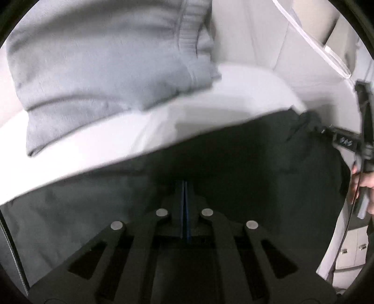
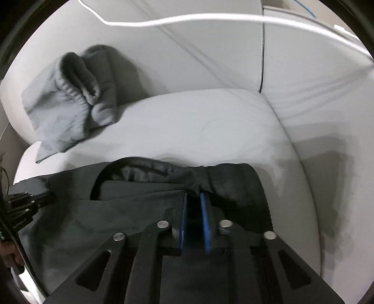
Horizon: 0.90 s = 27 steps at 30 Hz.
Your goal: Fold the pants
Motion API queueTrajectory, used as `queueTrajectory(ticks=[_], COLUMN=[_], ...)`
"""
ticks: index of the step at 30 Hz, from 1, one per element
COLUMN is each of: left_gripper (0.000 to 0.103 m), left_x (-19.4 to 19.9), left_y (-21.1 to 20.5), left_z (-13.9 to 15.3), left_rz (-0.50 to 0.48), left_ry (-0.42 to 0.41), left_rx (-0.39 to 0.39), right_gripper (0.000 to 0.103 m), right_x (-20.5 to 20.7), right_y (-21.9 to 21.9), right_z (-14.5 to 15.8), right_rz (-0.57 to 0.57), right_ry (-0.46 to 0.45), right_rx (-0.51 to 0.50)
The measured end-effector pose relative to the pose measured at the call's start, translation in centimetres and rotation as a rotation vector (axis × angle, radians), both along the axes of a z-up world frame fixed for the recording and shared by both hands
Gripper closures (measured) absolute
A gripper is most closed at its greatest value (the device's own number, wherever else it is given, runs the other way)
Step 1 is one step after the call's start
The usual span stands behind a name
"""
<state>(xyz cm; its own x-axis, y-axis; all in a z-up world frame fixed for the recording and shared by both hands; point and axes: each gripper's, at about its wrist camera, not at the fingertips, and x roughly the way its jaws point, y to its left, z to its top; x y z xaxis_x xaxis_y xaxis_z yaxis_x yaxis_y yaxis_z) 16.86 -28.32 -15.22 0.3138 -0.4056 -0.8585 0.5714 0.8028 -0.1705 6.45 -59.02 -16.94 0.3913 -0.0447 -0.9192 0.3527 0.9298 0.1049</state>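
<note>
A pair of dark pants (image 1: 233, 163) hangs stretched in front of a white sofa seat (image 1: 245, 93), held up by both grippers. My left gripper (image 1: 184, 186) has its blue pads pressed together on the dark fabric, and the cloth spreads out to both sides. In the right wrist view, my right gripper (image 2: 193, 195) pinches the bunched waistband of the dark pants (image 2: 93, 222) between its blue pads. The left gripper (image 2: 44, 195) shows at the left edge there, clamped on the cloth's other corner. The right gripper (image 1: 327, 132) appears at the far right of the left wrist view, with a hand (image 1: 364, 180) behind it.
Folded grey sweatpants (image 2: 70, 105) lie on the sofa seat (image 2: 198, 128) at the back left, against the backrest, also large in the left wrist view as grey sweatpants (image 1: 93, 70). A white cable (image 2: 187, 17) runs across the backrest. A low cabinet (image 1: 355, 252) stands right of the sofa.
</note>
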Motion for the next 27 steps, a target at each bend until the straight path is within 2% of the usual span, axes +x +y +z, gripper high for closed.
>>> queueTrajectory(ticks=[1, 5, 7, 8, 9, 10, 11, 12, 14, 16, 17, 18, 19, 20, 21, 23, 25, 26, 27], left_gripper=[0.102, 0.102, 0.103, 0.103, 0.103, 0.103, 0.103, 0.103, 0.102, 0.099, 0.087, 0.065, 0.053, 0.035, 0.026, 0.022, 0.022, 0.022, 0.022], left_x=[0.2, 0.2, -0.1, 0.0, -0.1, -0.8, -1.3, -2.4, -4.3, -6.7, -7.7, -9.0, -10.0, -11.4, -12.4, -14.5, -16.0, -16.5, -17.3], left_y=[0.2, 2.0, 1.9, 1.9, 2.1, 3.3, 3.9, 5.0, 6.9, 9.1, 10.0, 11.1, 12.1, 13.6, 14.8, 17.1, 19.1, 19.9, 20.8], left_z=[-0.1, -0.9, -0.6, -0.3, 0.1, 1.2, 1.9, 3.2, 5.2, 6.9, 7.5, 8.1, 8.4, 8.9, 9.4, 9.8, 9.6, 9.0, 7.8], left_rz=[0.008, 0.02, 0.019, 0.033, 0.051, 0.065, 0.074, 0.079, 0.083, 0.088, 0.095, 0.102, 0.114, 0.14, 0.16, 0.2, 0.238, 0.263, 0.307], left_ry=[-0.003, 0.01, 0.012, 0.027, 0.056, 0.086, 0.093, 0.094, 0.083, 0.086, 0.09, 0.105, 0.116, 0.131, 0.138, 0.156, 0.211, 0.265, 0.356], left_rx=[0.008, -0.053, -0.026, -0.014, -0.035, -0.12, -0.166, -0.236, -0.313, -0.372, -0.385, -0.399, -0.419, -0.453, -0.477, -0.512, -0.532, -0.542, -0.573], right_gripper=[0.096, 0.103, 0.103, 0.103, 0.103, 0.099, 0.098, 0.097, 0.096, 0.089, 0.089, 0.088, 0.088, 0.087, 0.083, 0.066, 0.036, 0.031, 0.028], right_x=[-0.3, -1.4, -1.9, -1.6, -1.5, -1.4, -1.5, -2.0, -4.0, -6.7, -7.8, -9.3, -10.2, -11.3, -12.6, -14.0, -15.3, -16.0, -16.2], right_y=[-0.3, -2.0, -2.5, -2.5, -2.0, -1.2, -0.1, 1.6, 5.4, 9.6, 11.2, 13.6, 15.1, 16.6, 18.6, 21.2, 24.4, 25.8, 26.4], right_z=[0.1, -0.8, -1.3, -1.3, -0.6, 0.0, 0.9, 2.0, 4.2, 5.8, 6.2, 6.7, 6.8, 7.1, 7.4, 7.5, 7.6, 7.6, 7.6], right_rz=[-0.004, -0.058, -0.083, -0.087, -0.084, -0.077, -0.052, 0.004, 0.125, 0.225, 0.266, 0.322, 0.355, 0.385, 0.419, 0.469, 0.51, 0.53, 0.545], right_ry=[-0.007, -0.058, -0.083, -0.077, -0.054, -0.042, -0.041, -0.063, -0.128, -0.2, -0.217, -0.244, -0.253, -0.264, -0.28, -0.283, -0.284, -0.295, -0.298], right_rx=[0.01, 0.098, 0.135, 0.135, 0.108, 0.076, 0.042, 0.02, 0.001, -0.011, -0.007, 0.001, 0.009, 0.016, 0.026, 0.023, -0.018, -0.036, -0.041])
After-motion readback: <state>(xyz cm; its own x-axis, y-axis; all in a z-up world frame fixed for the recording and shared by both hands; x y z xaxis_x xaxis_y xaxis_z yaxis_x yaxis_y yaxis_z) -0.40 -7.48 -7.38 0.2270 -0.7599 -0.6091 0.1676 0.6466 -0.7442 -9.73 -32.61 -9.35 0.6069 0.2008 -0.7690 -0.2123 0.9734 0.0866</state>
